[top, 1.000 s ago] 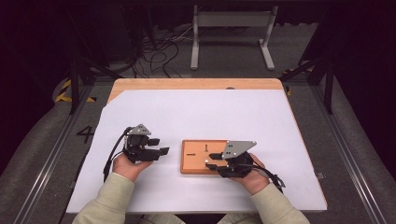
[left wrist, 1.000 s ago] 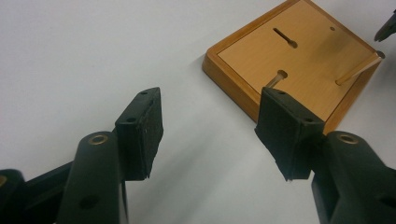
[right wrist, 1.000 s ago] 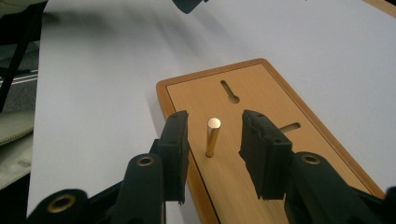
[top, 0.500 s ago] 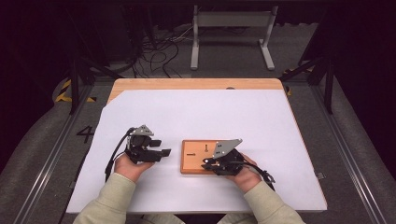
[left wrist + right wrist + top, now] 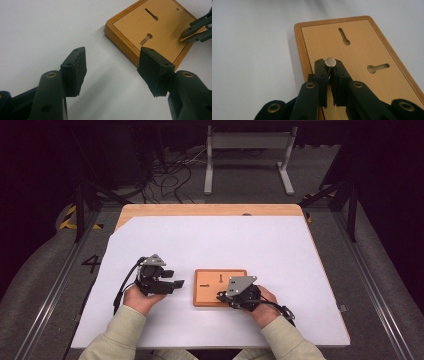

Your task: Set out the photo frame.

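The right gripper (image 5: 329, 68) has just been closing its jaws, now clamped on a small flat-headed metal pin (image 5: 330, 62) above the rectangular wooden board with two keyhole slots (image 5: 212, 277) on the white worktop (image 5: 250, 240). The left gripper (image 5: 112, 67) hovers beside the board, jaws apart and empty.

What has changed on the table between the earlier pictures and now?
The right tool shifted slightly left over the flat wooden board with two keyhole slots, and its jaws have just been closing on a small round-headed metal pin. The left tool stayed open beside the board, which has not moved.
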The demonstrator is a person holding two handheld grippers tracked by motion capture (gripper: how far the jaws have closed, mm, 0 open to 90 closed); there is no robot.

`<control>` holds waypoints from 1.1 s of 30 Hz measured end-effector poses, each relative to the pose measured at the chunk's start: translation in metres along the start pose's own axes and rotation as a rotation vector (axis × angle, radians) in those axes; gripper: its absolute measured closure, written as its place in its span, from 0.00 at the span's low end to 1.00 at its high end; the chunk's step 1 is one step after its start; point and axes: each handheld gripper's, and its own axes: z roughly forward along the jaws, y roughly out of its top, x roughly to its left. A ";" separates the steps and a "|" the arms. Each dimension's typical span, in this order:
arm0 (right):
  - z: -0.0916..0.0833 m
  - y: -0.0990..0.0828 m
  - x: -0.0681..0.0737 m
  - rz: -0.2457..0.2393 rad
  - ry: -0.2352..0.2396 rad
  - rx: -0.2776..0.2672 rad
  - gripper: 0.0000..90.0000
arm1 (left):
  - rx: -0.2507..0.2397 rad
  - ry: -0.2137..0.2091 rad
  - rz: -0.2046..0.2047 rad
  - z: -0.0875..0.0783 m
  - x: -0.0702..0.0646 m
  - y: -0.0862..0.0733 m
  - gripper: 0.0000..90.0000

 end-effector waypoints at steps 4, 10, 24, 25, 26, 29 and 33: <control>-0.002 0.000 0.008 -0.057 -0.037 0.005 0.94 | -0.002 -0.010 0.005 0.000 -0.003 0.003 0.44; -0.005 0.000 0.021 -0.118 -0.084 0.015 0.94 | -0.007 -0.027 0.028 0.003 -0.008 0.008 0.43; -0.005 -0.002 0.037 -0.196 -0.171 0.008 0.94 | 0.006 -0.061 0.007 0.015 -0.009 0.018 0.30; -0.005 -0.002 0.037 -0.196 -0.172 0.009 0.94 | 0.005 -0.064 0.004 0.016 -0.009 0.019 0.28; -0.005 -0.003 0.037 -0.192 -0.175 0.008 0.94 | 0.009 -0.069 0.002 0.018 -0.009 0.020 0.27; -0.005 -0.004 0.041 -0.211 -0.194 0.002 0.94 | 0.016 -0.070 0.000 0.022 -0.009 0.024 0.25; -0.005 -0.005 0.045 -0.232 -0.212 -0.002 0.94 | 0.009 -0.098 -0.019 0.027 -0.009 0.030 0.24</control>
